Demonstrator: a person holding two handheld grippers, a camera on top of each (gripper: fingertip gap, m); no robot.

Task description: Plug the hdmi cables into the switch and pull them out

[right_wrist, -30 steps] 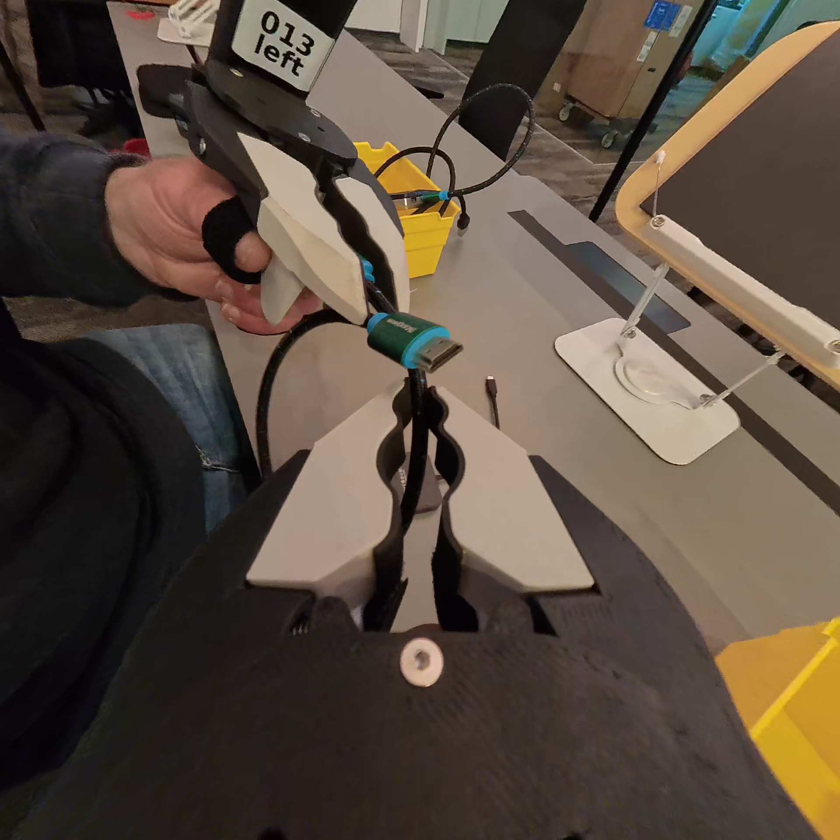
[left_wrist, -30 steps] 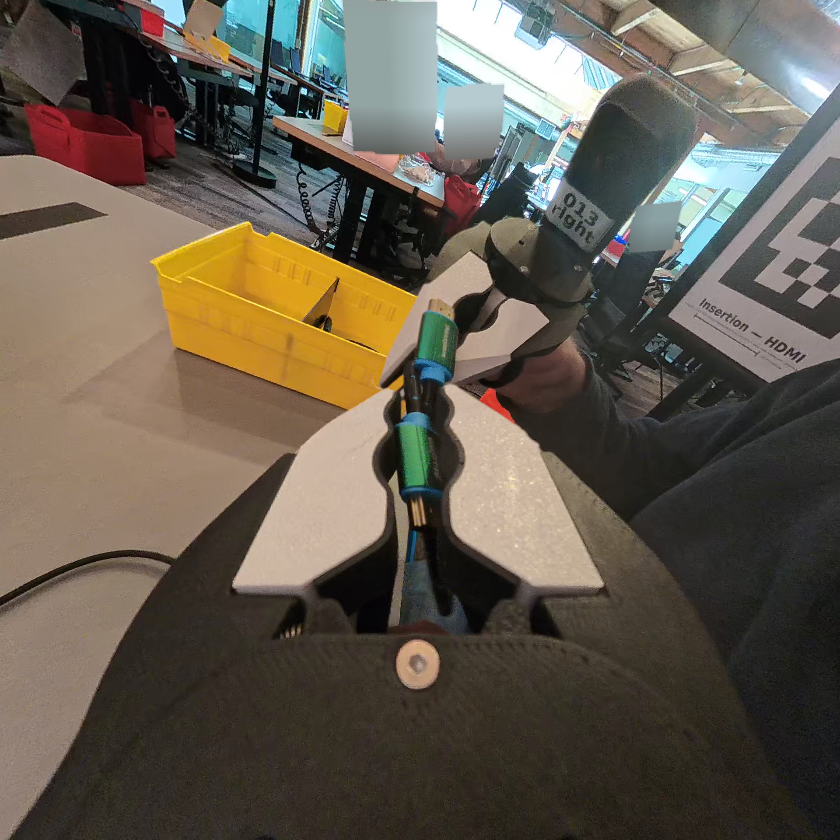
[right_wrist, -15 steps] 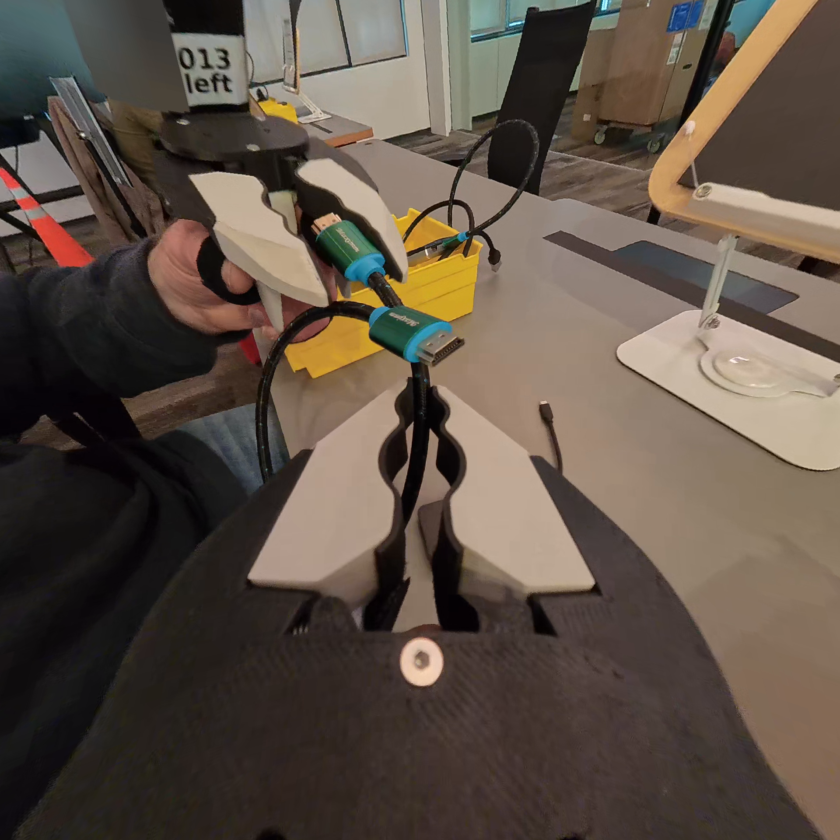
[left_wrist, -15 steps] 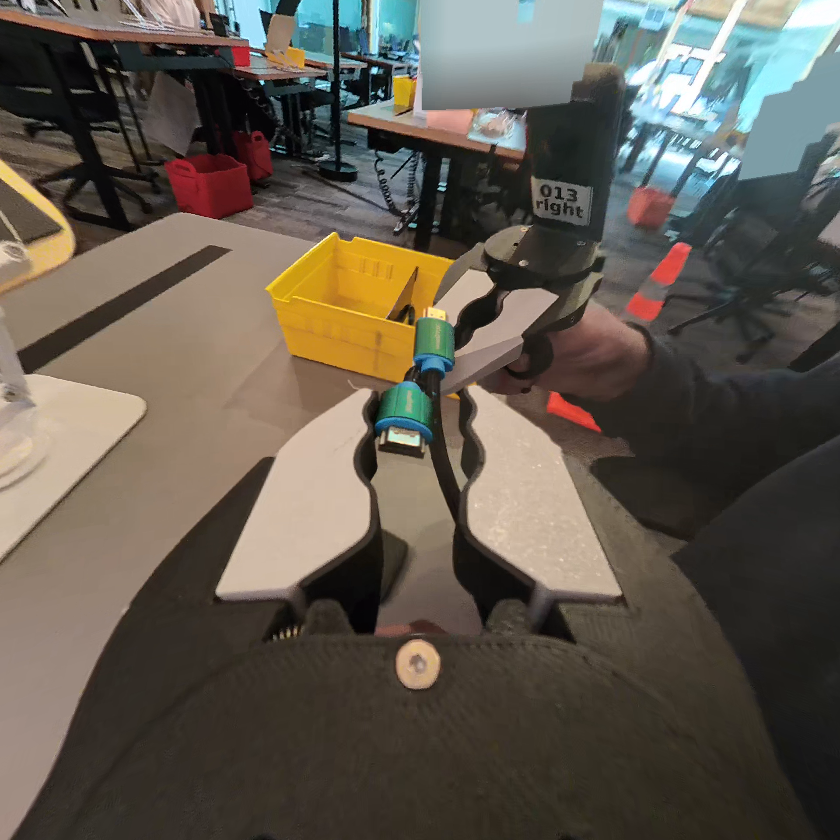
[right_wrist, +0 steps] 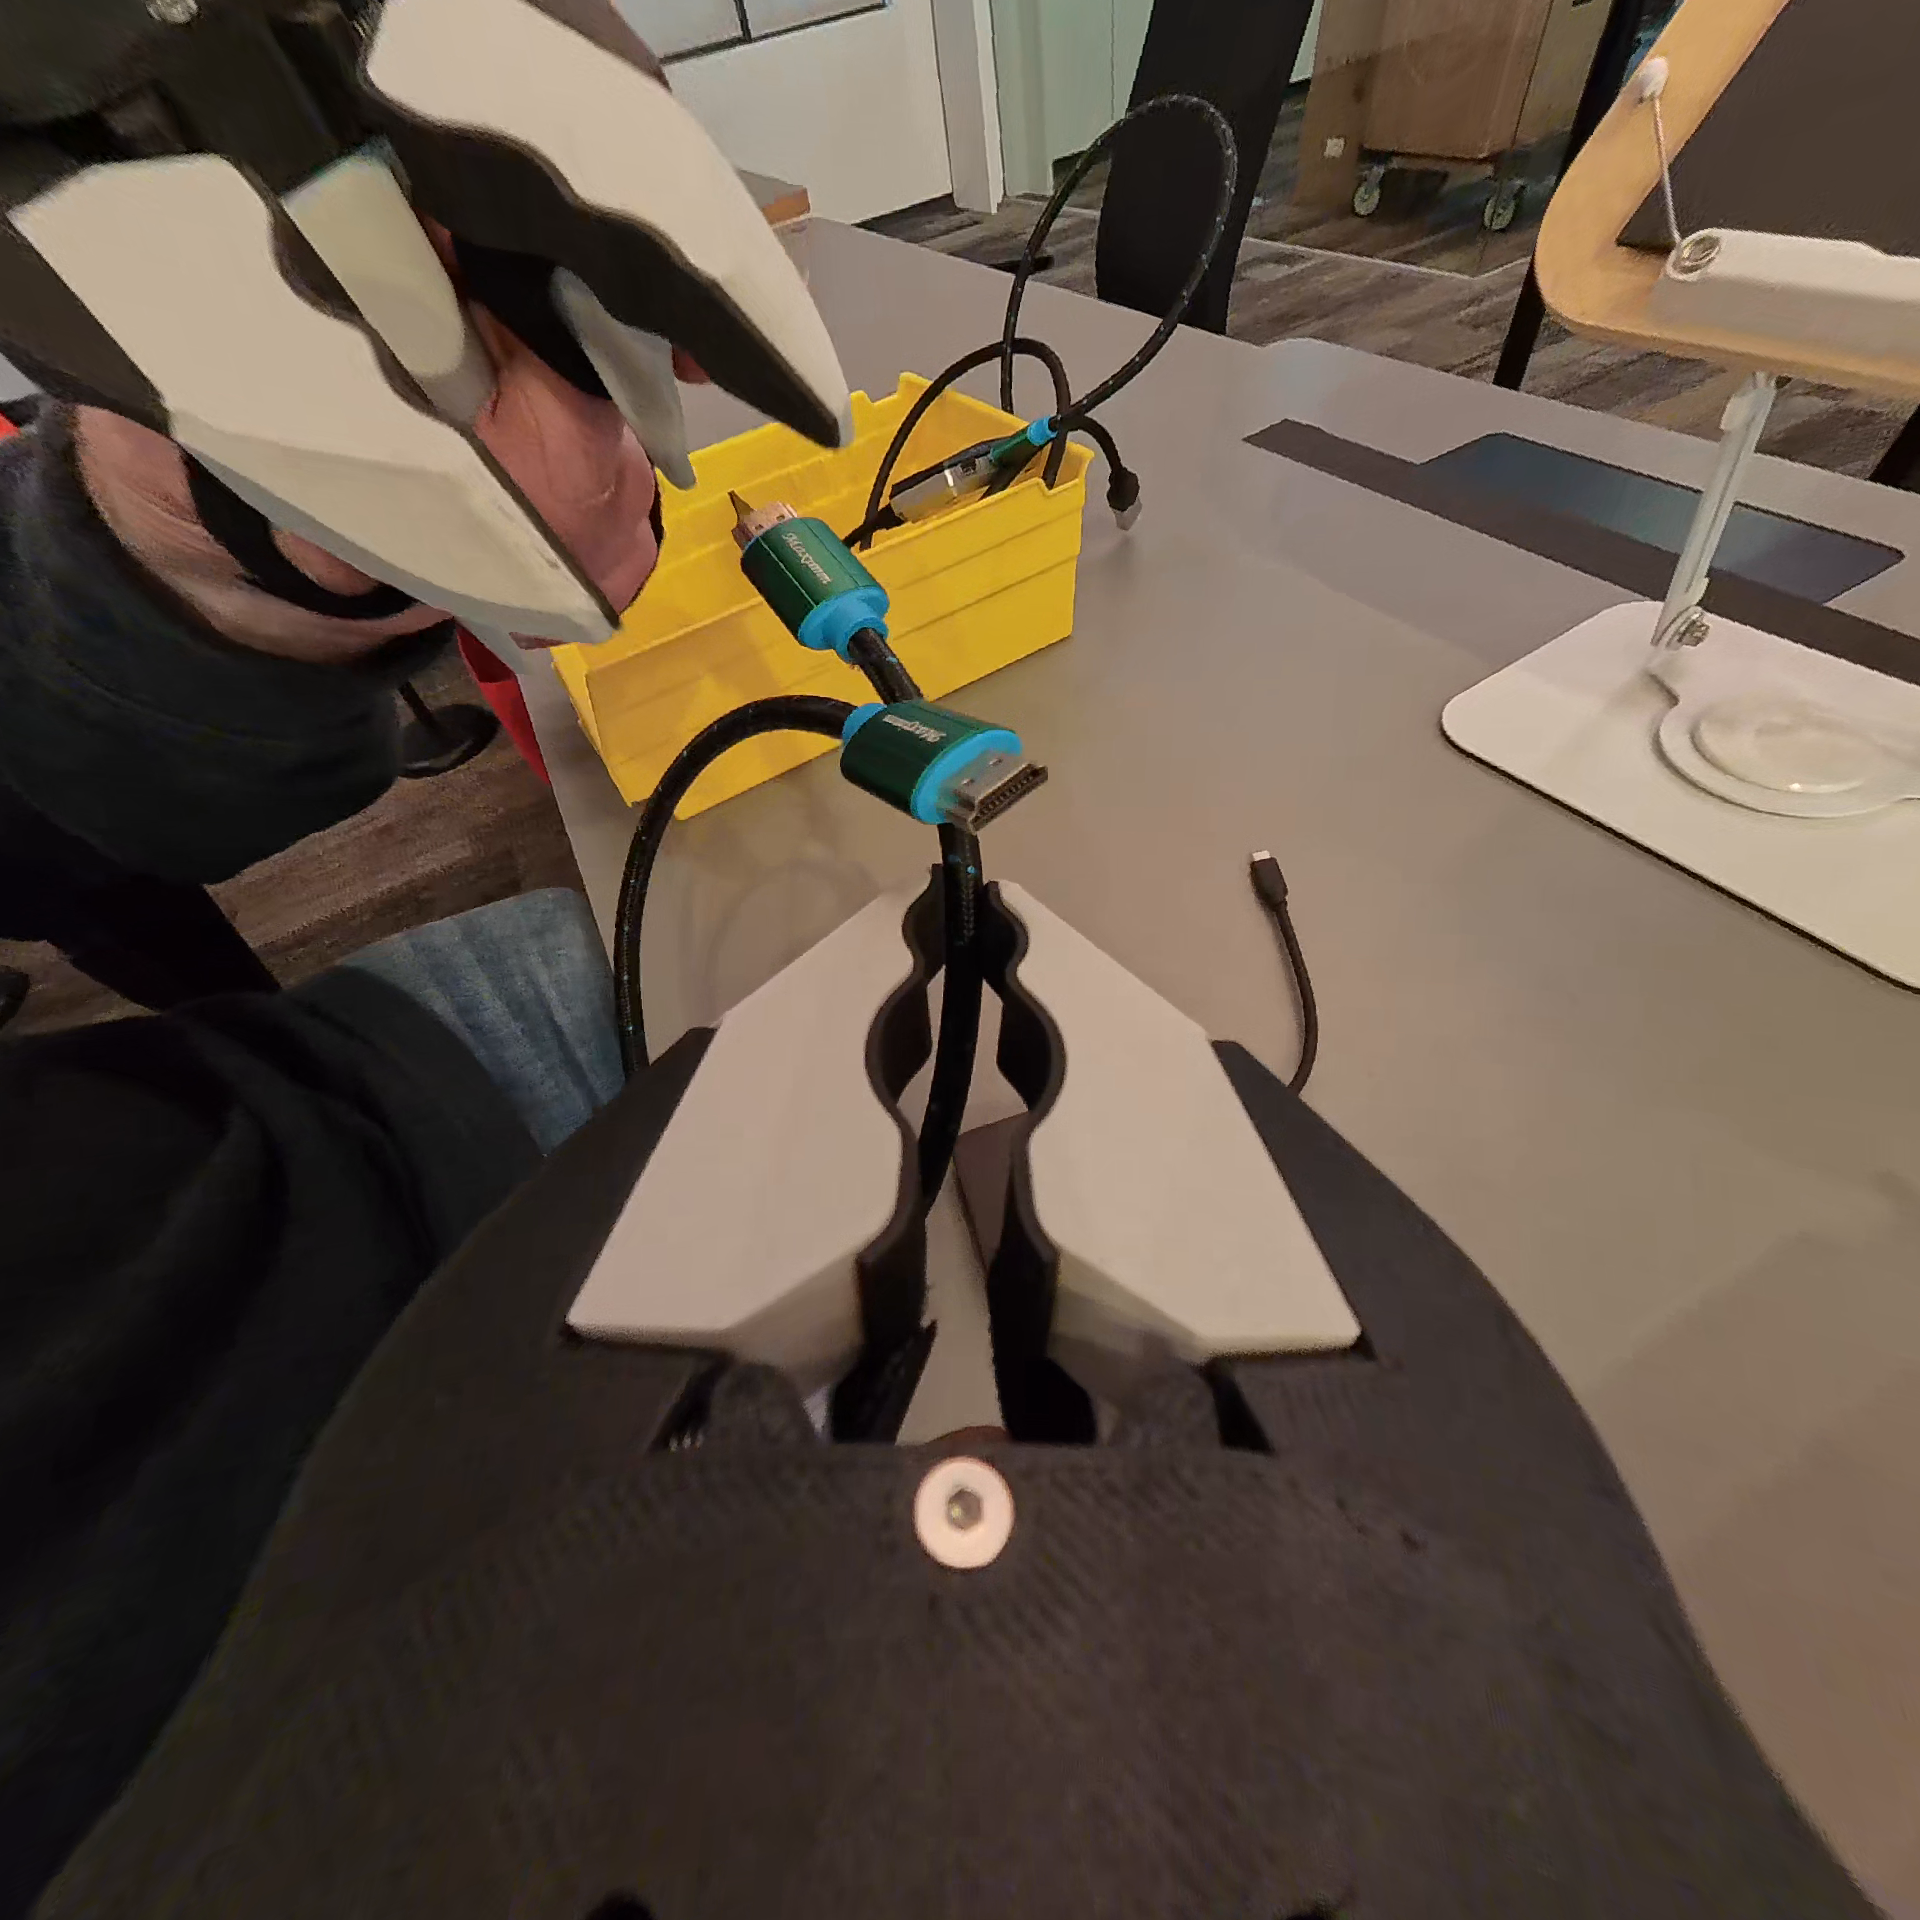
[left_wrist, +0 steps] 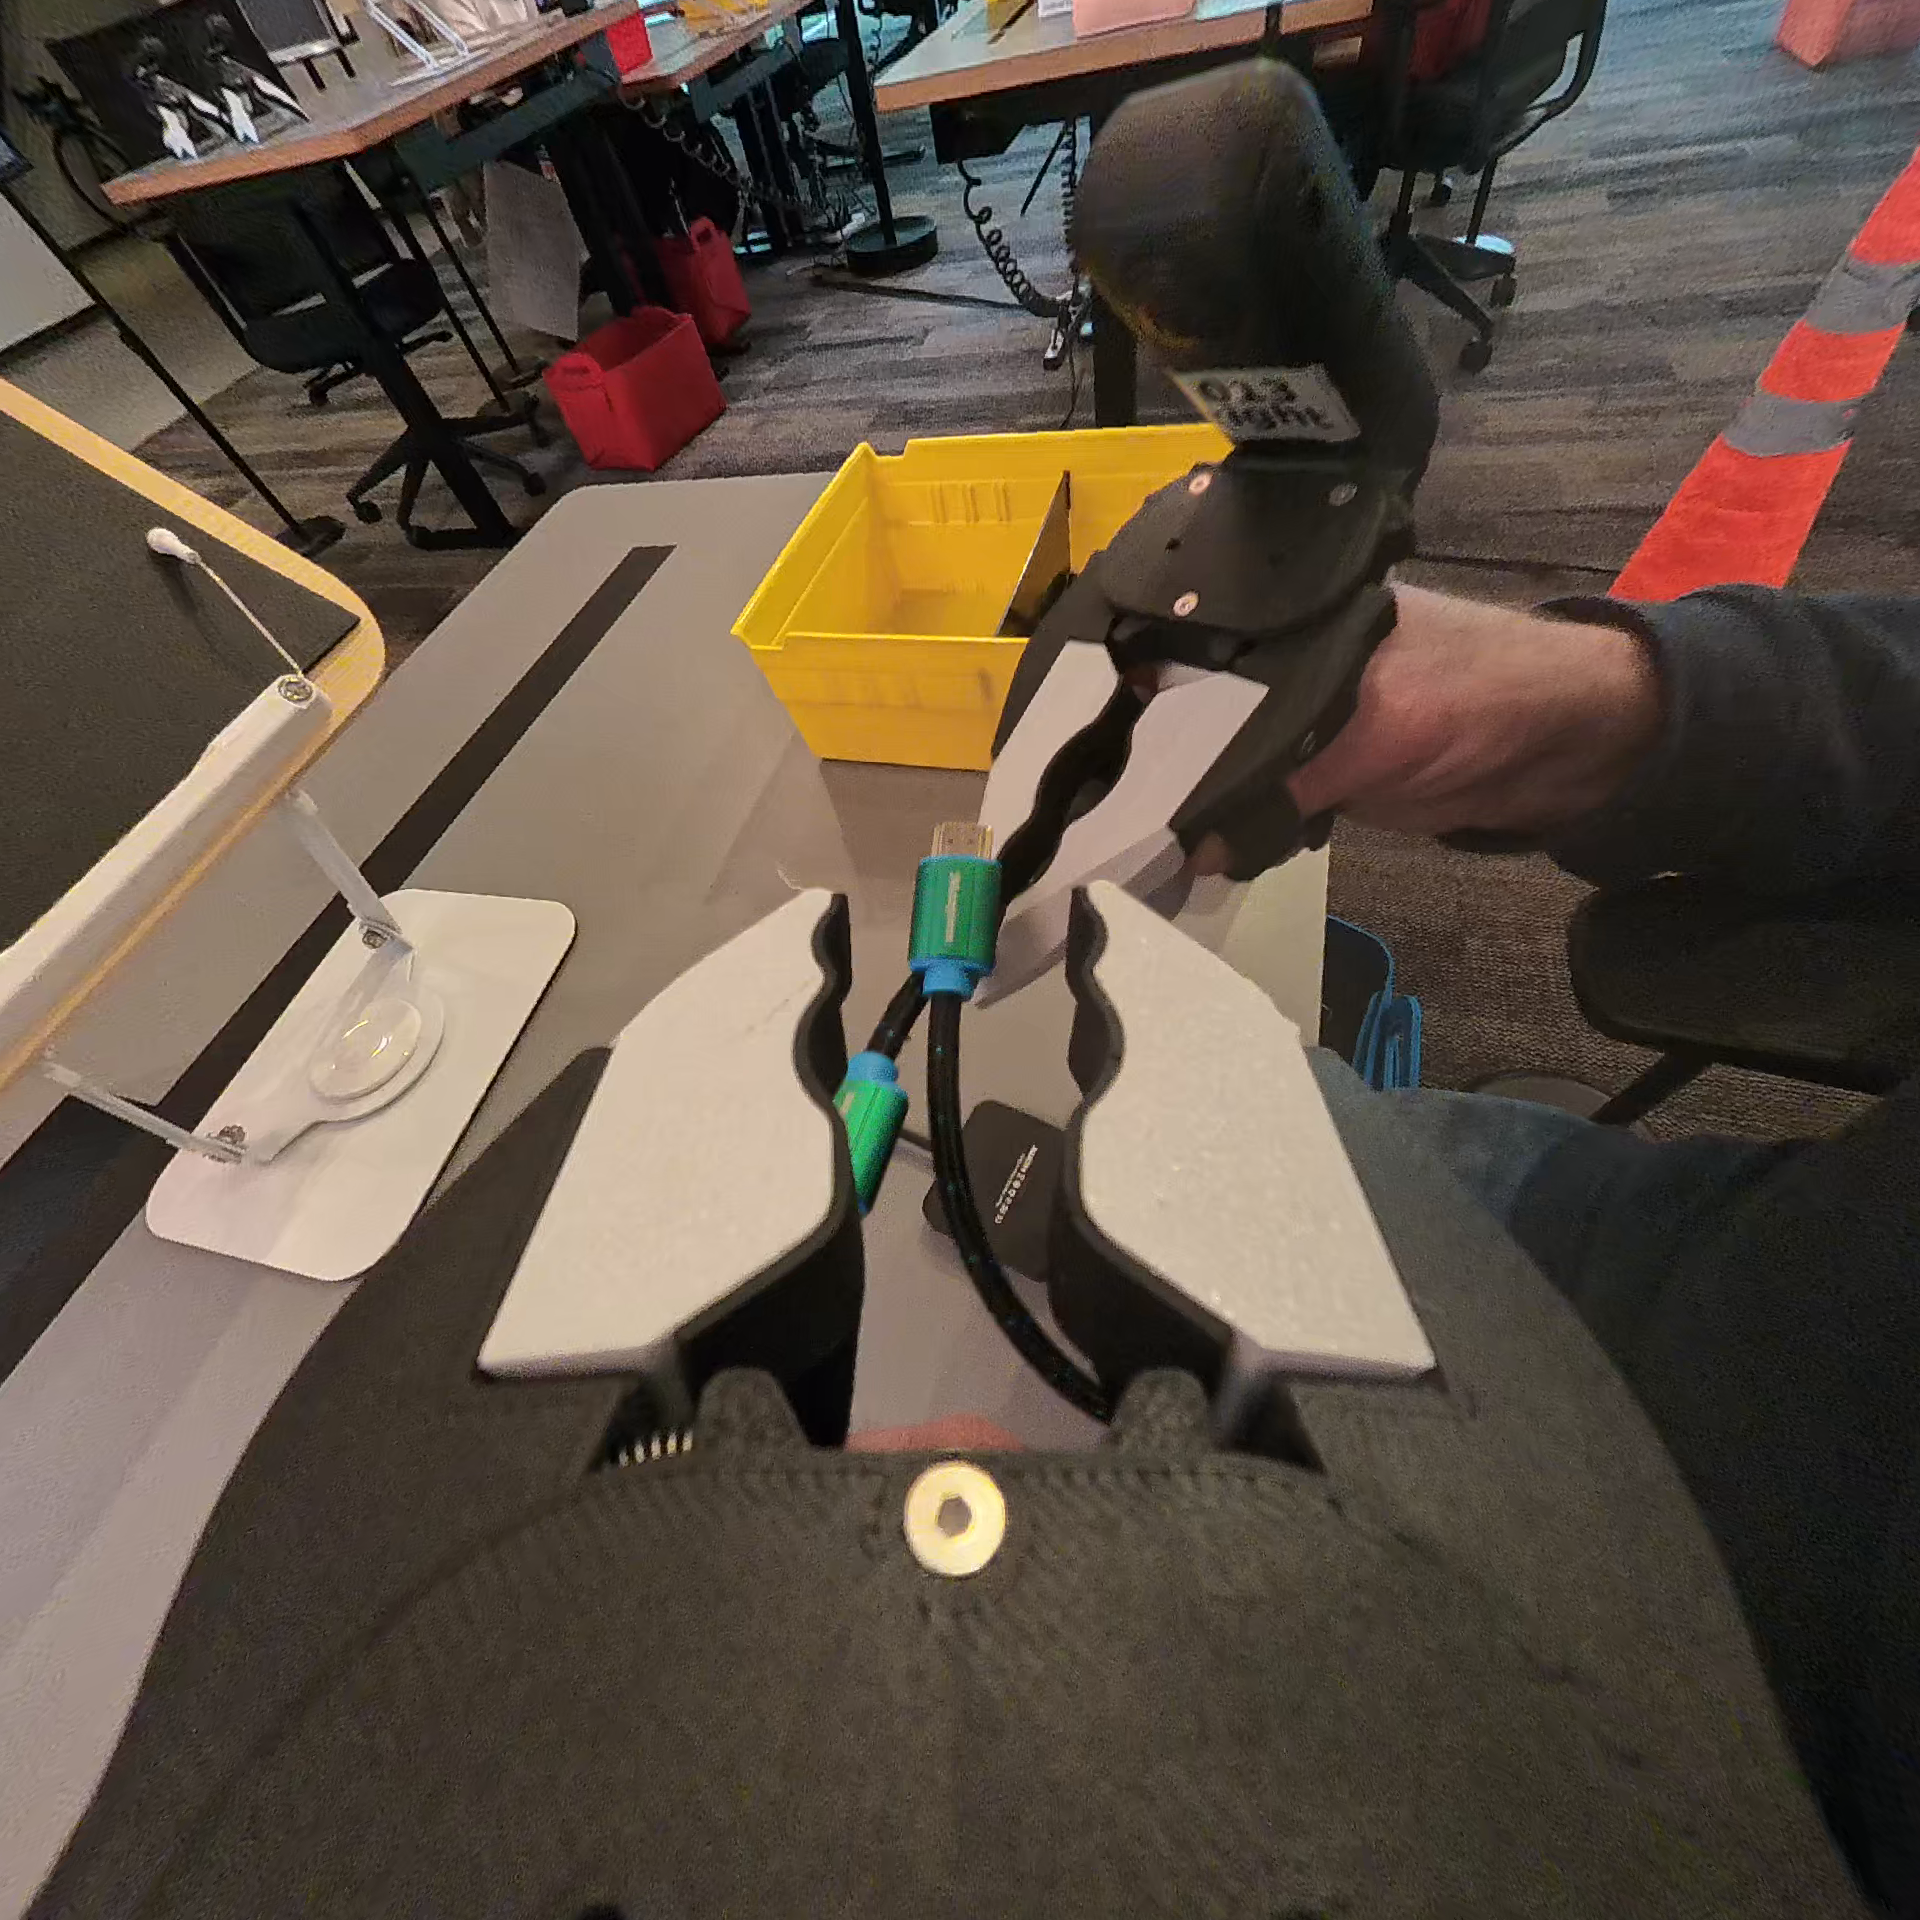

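Observation:
A black braided HDMI cable has a green and blue plug at each end. In the right wrist view my right gripper [right_wrist: 961,894] is shut on the cable just below one plug [right_wrist: 940,764]. The other plug [right_wrist: 810,582] sticks up behind it. My left gripper [right_wrist: 727,530] hangs open above them, holding nothing. In the left wrist view my left gripper [left_wrist: 956,899] is open, with both plugs [left_wrist: 956,914] [left_wrist: 871,1132] loose between its jaws. The right gripper [left_wrist: 1013,925] clamps the cable there. The small black switch [left_wrist: 1013,1184] lies on the grey table below.
A yellow bin [left_wrist: 894,707] stands beyond the grippers near the table edge. Another yellow bin [right_wrist: 935,623] holds more cables. A white stand base [right_wrist: 1662,748] sits to the right, also in the left wrist view [left_wrist: 364,1070]. A thin black cable [right_wrist: 1288,935] lies on the table. One gripper's finger ends stand about 7 centimeters off the other's. Measured from the fingertips, the small black switch [left_wrist: 1013,1184] is 15 centimeters or so from the right gripper and 20 centimeters from the left.
My left gripper has opened and let go of the green plug. It now tilts down over the table and the switch. The right gripper keeps its hold on the cable.

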